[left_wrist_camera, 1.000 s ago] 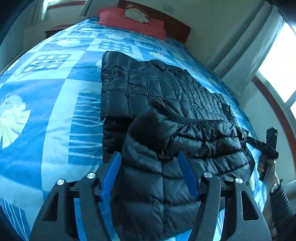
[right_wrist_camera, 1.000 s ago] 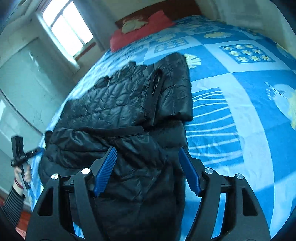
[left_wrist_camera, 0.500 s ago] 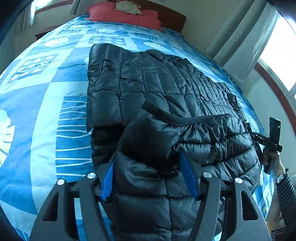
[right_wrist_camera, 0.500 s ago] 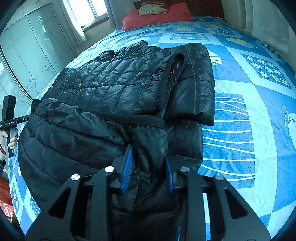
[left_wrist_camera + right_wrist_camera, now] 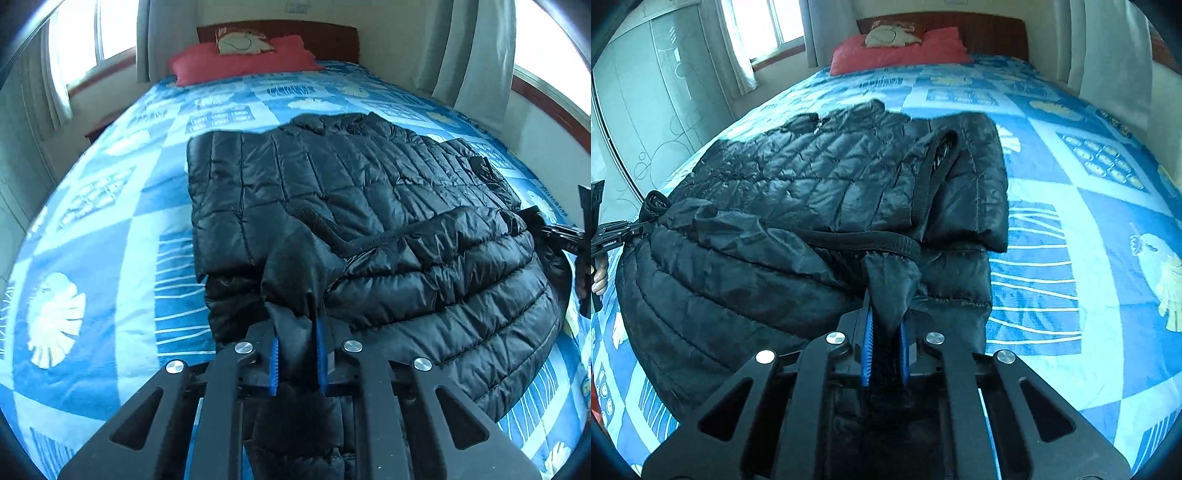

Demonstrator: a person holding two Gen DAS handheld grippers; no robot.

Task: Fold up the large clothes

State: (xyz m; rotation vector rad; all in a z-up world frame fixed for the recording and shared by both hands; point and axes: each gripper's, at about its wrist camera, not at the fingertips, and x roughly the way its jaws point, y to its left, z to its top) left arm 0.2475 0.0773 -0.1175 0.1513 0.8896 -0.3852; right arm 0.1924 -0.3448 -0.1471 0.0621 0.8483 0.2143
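The bed with its blue patterned cover serves as a wide flat surface for folding. On it lies the black puffer jacket, spread across the near part, with its lower part already turned up over the body. The left gripper and the right gripper each pinch a bunch of the jacket's near edge between their blue pads, probably so both corners can rise together and the fold stays even.

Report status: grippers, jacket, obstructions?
Left gripper shut on black puffer jacket; right gripper likewise. Jacket partly folded on blue bedspread. Nothing in the way.
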